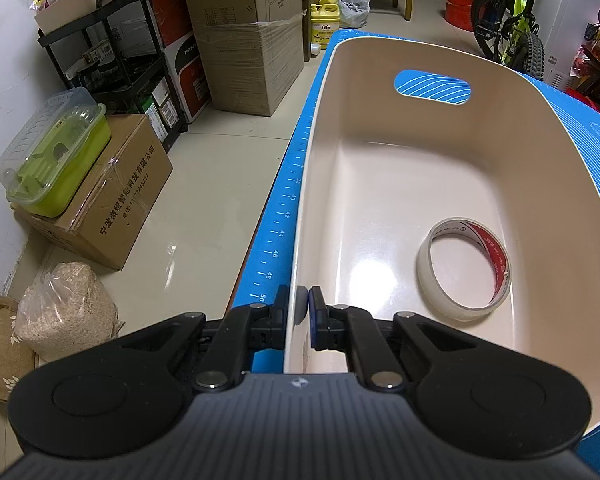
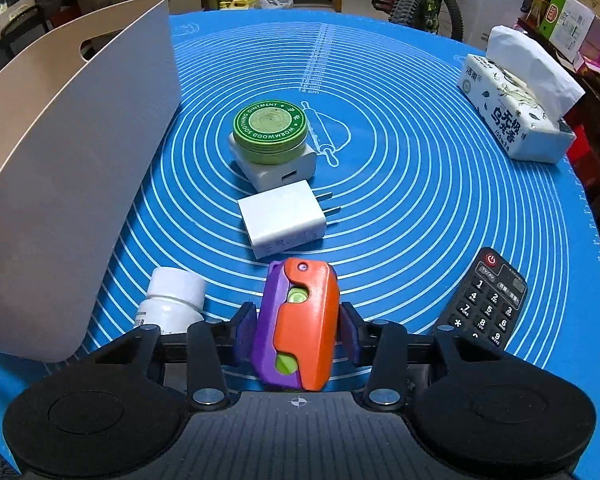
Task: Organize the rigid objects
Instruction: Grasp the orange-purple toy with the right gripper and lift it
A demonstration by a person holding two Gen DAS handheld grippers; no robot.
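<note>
Left tool (image 1: 303, 312) closed on the near rim of the beige bin (image 1: 380, 168), pads pinching the wall from both sides; likely a steadying grip so the bin stays put on the blue mat (image 2: 420, 184) while items go in. Inside the bin, one roll of clear tape (image 1: 466, 269) lies near the right wall, tilted; the rest of the floor is bare. Right tool (image 2: 298, 330) closed part-way on an orange-and-purple toy (image 2: 298, 328), pads on its two long sides, toy pointing forward along the fingers. Whether it is lifted off the counter or resting there cannot be told. Bin sits to the left of this tool, near wall tall. Waiting on the mat: white pill bottle (image 2: 172, 300) on its side just beside the bin, white charger (image 2: 282, 224) ahead, green ointment tin (image 2: 270, 126) stacked on a second white adapter (image 2: 276, 172), remote (image 2: 484, 300) to the right. Tissue pack (image 2: 516, 108) far right, soft, probably not part of the sort. Judged next: carry the toy over the wall into the bin.
</note>
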